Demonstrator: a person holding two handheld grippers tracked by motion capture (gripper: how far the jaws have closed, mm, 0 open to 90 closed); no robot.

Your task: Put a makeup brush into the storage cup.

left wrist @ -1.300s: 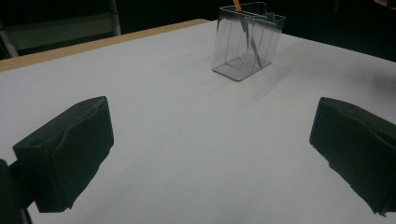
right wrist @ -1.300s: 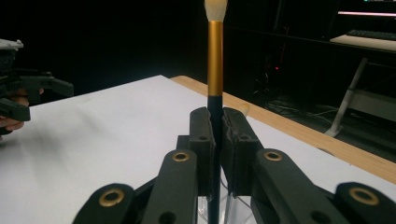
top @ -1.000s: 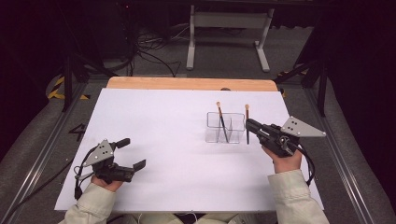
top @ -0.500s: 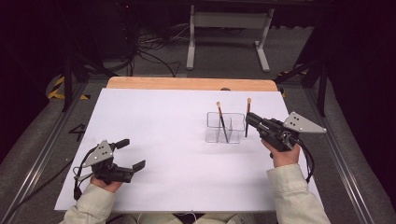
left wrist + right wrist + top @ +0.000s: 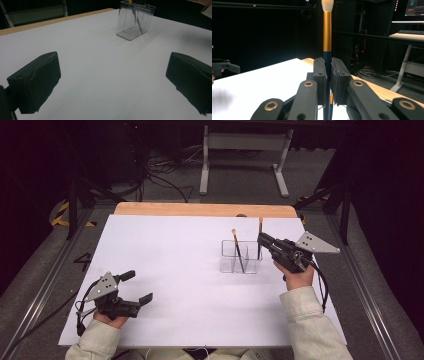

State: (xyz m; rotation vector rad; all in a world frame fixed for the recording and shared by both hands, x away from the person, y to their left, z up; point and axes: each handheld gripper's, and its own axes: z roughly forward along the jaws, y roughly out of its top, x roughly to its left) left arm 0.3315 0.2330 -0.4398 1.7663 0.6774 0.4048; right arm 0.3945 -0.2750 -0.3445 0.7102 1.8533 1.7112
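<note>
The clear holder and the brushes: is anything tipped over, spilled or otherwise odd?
Nothing stands out. The clear holder stands upright on the white table. One brush leans inside it. The right hand-held gripper is shut on a second brush, held upright beside the holder.

gold-banded brush (image 5: 327,30) upright, just beside clear holder (image 5: 240,256).

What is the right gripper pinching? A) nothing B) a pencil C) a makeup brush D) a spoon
C: in the right gripper view, the right gripper has its jaws clamped on the dark handle of an upright makeup brush with a gold ferrule and pale bristles.
</note>
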